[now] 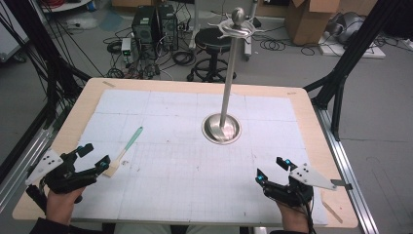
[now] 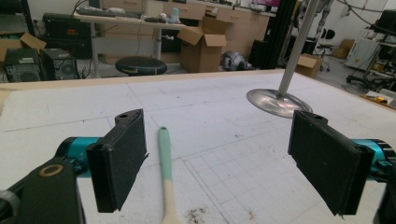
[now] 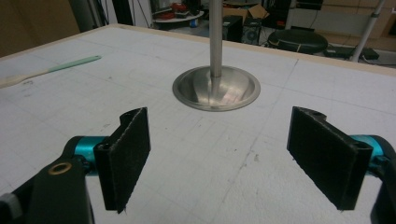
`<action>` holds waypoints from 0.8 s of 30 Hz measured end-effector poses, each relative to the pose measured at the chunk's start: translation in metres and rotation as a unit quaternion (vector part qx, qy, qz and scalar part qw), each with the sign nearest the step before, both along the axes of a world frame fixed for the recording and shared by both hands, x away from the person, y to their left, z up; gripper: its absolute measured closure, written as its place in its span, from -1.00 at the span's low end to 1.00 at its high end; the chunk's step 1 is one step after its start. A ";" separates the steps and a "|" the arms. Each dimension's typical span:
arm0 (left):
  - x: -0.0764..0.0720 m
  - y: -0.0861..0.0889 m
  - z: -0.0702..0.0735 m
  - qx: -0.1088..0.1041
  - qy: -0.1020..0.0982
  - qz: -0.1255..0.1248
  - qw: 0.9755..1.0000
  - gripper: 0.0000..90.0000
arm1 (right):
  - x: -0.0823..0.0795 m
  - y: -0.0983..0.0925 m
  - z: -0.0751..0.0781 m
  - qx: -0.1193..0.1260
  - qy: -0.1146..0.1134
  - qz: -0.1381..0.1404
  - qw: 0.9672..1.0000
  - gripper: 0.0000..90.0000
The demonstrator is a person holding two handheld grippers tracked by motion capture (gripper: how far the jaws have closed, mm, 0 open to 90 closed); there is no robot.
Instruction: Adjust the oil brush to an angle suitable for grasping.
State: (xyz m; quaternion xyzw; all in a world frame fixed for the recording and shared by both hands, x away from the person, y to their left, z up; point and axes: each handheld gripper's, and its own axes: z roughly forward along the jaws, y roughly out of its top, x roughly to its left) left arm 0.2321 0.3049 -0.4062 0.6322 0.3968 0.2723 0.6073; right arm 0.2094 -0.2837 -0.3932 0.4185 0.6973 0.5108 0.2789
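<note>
My left hand-held gripper (image 1: 91,157) hovers at the near left of the counter (image 1: 311,112), jaws spread and holding nothing. My right hand-held gripper (image 1: 272,170) is at the near right, equally spread. Just beyond my left jaws lies a slim spatula with a mint-green handle and pale wooden blade (image 2: 165,168). Farther, mid-counter, stands a polished steel pole on a round dished base (image 1: 221,128).

High view looked down from above the surface's (image 1: 272,204) near edge; both gripper views sat low near that edge, facing its far side, sharing the metal stand (image 2: 280,95).
</note>
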 end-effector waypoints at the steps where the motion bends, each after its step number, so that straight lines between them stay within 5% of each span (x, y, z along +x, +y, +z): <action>1: 0.000 0.000 0.000 0.000 0.000 0.000 1.000 -0.56 | 0.000 0.000 0.000 0.000 0.001 0.001 1.000 -0.55; 8: 0.001 0.001 0.000 -0.017 0.008 0.003 1.000 -0.56 | 0.000 -0.003 -0.001 0.006 0.001 -0.005 1.000 -0.55; 17: 0.001 0.000 0.006 0.010 0.006 0.015 1.000 -0.57 | -0.001 0.000 0.000 0.000 0.002 0.000 1.000 -0.55; 24: 0.023 0.011 0.018 0.006 0.023 0.054 0.998 -0.52 | 0.000 0.003 0.001 -0.010 -0.001 0.001 1.000 -0.55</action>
